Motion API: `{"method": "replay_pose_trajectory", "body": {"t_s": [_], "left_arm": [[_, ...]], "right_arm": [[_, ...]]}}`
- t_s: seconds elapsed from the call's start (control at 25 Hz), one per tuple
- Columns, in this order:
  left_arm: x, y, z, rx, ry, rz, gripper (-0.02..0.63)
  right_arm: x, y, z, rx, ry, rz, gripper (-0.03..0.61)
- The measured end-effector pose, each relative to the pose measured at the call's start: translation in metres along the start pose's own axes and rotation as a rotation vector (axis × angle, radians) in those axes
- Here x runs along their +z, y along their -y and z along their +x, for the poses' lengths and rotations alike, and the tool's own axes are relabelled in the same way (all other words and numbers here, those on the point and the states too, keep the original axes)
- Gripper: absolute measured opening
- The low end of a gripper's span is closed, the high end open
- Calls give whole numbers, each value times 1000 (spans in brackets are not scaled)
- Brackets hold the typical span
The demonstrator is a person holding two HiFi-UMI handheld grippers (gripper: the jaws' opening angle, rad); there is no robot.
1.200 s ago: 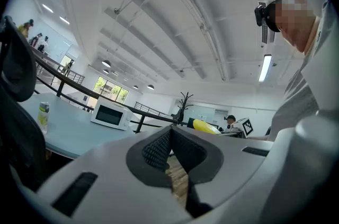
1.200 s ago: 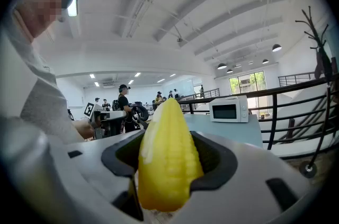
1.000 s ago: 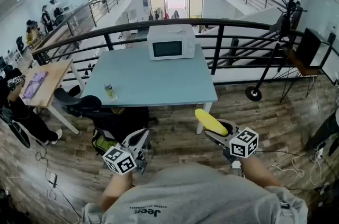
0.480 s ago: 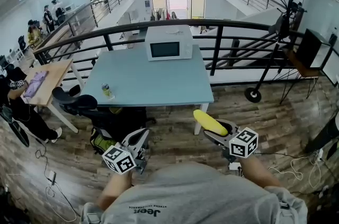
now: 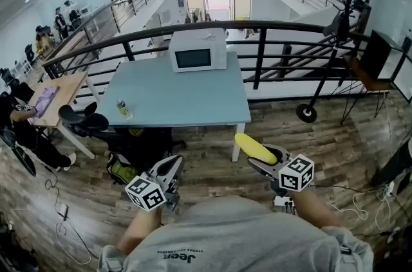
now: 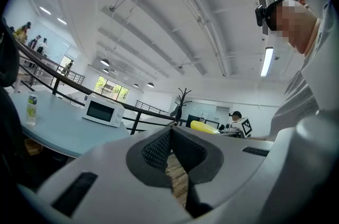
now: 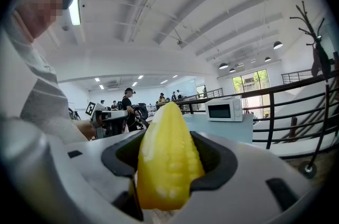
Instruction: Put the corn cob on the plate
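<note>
A yellow corn cob (image 5: 255, 148) lies lengthwise in my right gripper (image 5: 261, 158), which is shut on it low and right of centre in the head view. In the right gripper view the cob (image 7: 167, 157) fills the gap between the jaws and points toward the blue table (image 7: 228, 125). My left gripper (image 5: 169, 168) is held level at lower left, shut with nothing in it. In the left gripper view its dark pads (image 6: 159, 150) meet, and the cob (image 6: 204, 126) shows off to the right. No plate shows in any view.
The blue table (image 5: 180, 100) stands ahead with a white microwave (image 5: 197, 51) at its back and a small bottle (image 5: 121, 108) at its left edge. Behind it runs a black railing (image 5: 257, 58). A black chair (image 5: 90, 123), a wooden desk (image 5: 55, 97) and seated people are at left.
In the head view the table and microwave have drifted left and slightly nearer. Both grippers keep their places in the picture, the right one still holding the cob.
</note>
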State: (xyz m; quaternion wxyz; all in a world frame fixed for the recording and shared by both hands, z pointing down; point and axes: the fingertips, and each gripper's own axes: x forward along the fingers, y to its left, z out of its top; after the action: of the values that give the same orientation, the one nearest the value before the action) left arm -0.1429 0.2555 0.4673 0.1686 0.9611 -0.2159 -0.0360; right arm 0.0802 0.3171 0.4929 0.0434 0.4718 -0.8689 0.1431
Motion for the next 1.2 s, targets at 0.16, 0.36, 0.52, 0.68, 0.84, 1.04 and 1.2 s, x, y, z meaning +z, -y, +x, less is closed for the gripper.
{"method": "replay_pose_trajectory", "body": {"t_s": [0.16,0.36,0.52,0.68,0.84,1.04,1.2], "left_arm": [[-7,19,17,1,-8,5,15],[-12,32,27,-4,-24,21,15],[-15,36,35,-12,-37,15,15],[-19,31,46,-21,-43,-1,15],[-18,16,56,-46,-48,-5,15],[-7,-21,66,-85,-45,-17,15],[11,-63,76,-126,-39,-22,15]], "right_arm": [[-5,13,-19,4,2,-3,264],[-11,22,-35,-3,11,2,262],[-17,29,-41,-13,11,13,262],[-20,38,-41,-27,5,26,262],[-19,45,-30,-43,-1,30,262],[-9,55,-3,-87,2,31,262],[2,63,35,-119,7,38,262]]}}
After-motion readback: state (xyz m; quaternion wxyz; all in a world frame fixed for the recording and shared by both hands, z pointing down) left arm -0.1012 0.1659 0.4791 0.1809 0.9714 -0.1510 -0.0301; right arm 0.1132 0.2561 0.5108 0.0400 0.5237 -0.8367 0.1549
